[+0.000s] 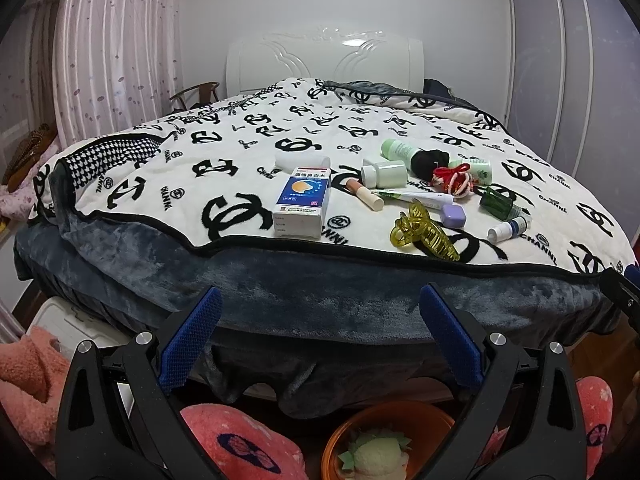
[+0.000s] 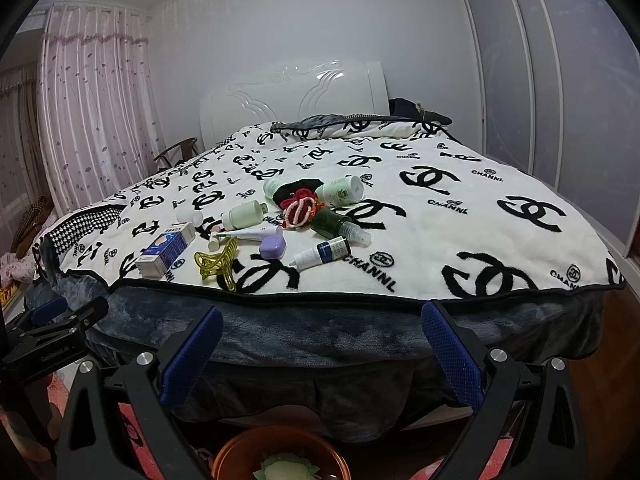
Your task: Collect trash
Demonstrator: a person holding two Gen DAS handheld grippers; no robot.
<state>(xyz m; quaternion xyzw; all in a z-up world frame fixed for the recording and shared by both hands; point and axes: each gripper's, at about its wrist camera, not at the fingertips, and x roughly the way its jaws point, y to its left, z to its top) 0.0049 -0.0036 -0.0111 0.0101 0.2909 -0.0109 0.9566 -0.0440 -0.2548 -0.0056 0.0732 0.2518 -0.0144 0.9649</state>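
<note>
A pile of small items lies near the foot of the bed: a blue-and-white medicine box [image 1: 301,202] [image 2: 165,254], a yellow hair claw [image 1: 422,231] [image 2: 218,260], a purple case [image 1: 453,216] [image 2: 273,247], a white tube [image 1: 416,197], white-green bottles [image 1: 386,173] [image 2: 245,215], a dark green bottle [image 1: 498,200] [image 2: 334,222], a small dropper bottle [image 1: 508,229] [image 2: 323,254] and a red-white cord bundle [image 1: 454,182] [image 2: 299,210]. My left gripper [image 1: 320,340] and right gripper [image 2: 322,356] are open and empty, held short of the bed's foot edge.
An orange bowl [image 1: 432,420] [image 2: 248,446] holding a pale green-white object sits on the floor below the grippers. Pink slippers [image 1: 244,440] lie beside it. Curtains [image 1: 120,48] hang left, a wardrobe [image 2: 540,80] stands right. The left gripper shows at the right wrist view's left edge [image 2: 52,328].
</note>
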